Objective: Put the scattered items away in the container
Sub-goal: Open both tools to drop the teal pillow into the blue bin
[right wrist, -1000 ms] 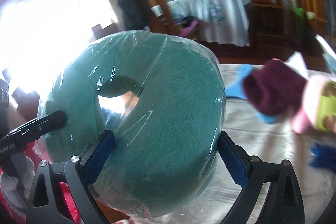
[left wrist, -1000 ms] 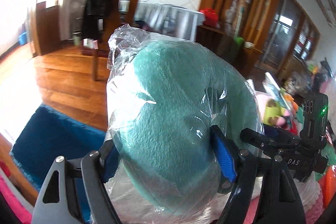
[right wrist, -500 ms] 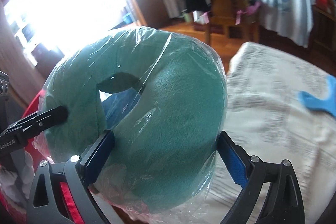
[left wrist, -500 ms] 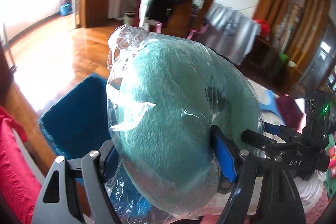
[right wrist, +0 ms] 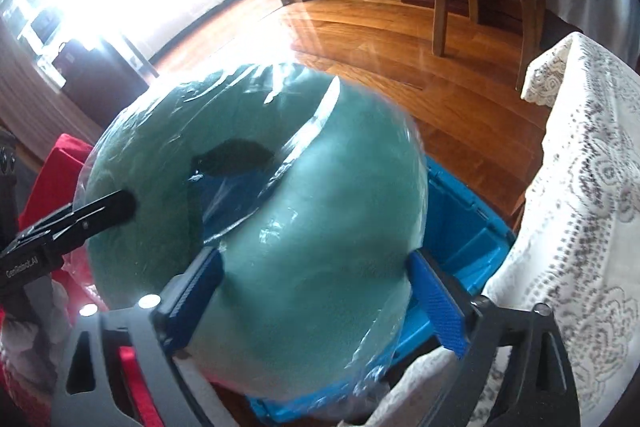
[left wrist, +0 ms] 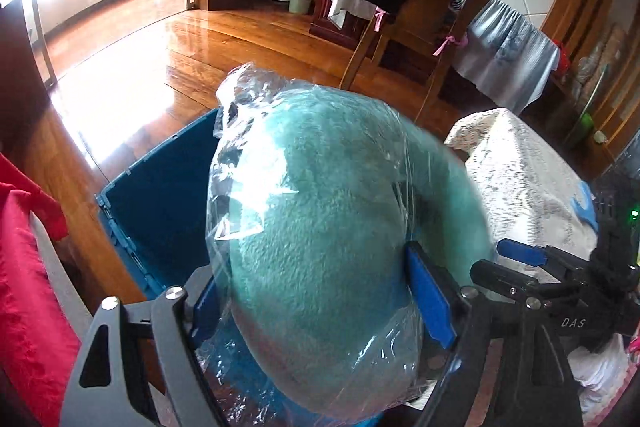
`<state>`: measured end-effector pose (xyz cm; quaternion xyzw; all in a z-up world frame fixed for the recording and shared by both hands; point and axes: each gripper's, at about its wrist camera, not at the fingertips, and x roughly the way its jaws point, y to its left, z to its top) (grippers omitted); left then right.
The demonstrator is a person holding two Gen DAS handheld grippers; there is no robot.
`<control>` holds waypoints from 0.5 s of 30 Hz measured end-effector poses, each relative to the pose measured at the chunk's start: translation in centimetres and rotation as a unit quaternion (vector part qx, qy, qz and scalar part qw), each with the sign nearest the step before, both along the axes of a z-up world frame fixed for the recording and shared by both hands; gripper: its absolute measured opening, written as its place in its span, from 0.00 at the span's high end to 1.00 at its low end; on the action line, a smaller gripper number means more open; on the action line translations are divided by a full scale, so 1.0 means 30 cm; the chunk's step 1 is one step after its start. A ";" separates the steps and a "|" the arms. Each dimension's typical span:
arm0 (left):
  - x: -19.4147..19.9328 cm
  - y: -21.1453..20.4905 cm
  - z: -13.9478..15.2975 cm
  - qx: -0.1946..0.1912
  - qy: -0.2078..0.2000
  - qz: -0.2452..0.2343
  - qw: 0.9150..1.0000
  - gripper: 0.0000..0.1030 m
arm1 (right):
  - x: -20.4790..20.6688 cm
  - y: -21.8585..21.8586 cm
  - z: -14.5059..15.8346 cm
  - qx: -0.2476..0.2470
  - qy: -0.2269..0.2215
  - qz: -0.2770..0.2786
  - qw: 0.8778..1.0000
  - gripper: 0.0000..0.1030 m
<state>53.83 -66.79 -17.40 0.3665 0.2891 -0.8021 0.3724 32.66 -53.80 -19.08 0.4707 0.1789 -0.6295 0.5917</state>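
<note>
A teal plush neck pillow (left wrist: 320, 251) wrapped in clear plastic fills both views. My left gripper (left wrist: 316, 303) is shut on one arm of it, and my right gripper (right wrist: 316, 291) is shut on the other arm (right wrist: 304, 267). Each gripper shows at the edge of the other's view. The pillow hangs above an open blue storage bin (left wrist: 160, 195) on the wooden floor, beside the table. The bin's inside wall also shows in the right wrist view (right wrist: 464, 227). Most of the bin's inside is hidden behind the pillow.
A table with a white lace cloth (right wrist: 584, 211) stands right of the bin. Red fabric (left wrist: 24, 267) lies left of it. A wooden chair (left wrist: 436, 11) draped with dark clothes stands on the glossy floor beyond. A blue item (left wrist: 584, 205) lies on the cloth.
Both grippers have swung left and tipped down with the pillow, away from the tabletop, so that it now hangs over the blue bin. The grips have not changed.
</note>
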 end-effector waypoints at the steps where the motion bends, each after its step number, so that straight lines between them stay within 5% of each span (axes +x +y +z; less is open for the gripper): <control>1: -0.010 -0.021 -0.021 -0.004 -0.011 -0.002 1.000 0.19 | 0.008 -0.015 0.005 0.002 0.008 -0.001 1.000 0.19; 10: -0.059 -0.053 -0.019 -0.017 -0.045 0.023 0.999 0.18 | 0.065 -0.033 0.112 -0.013 0.076 -0.007 0.997 0.14; 13: -0.070 -0.019 0.014 -0.022 -0.049 0.023 0.998 0.02 | 0.058 0.002 0.142 -0.008 0.081 -0.011 0.997 0.04; 15: -0.074 0.007 0.033 -0.021 -0.045 0.022 0.999 0.00 | 0.058 0.032 0.165 -0.005 0.081 -0.014 0.997 0.00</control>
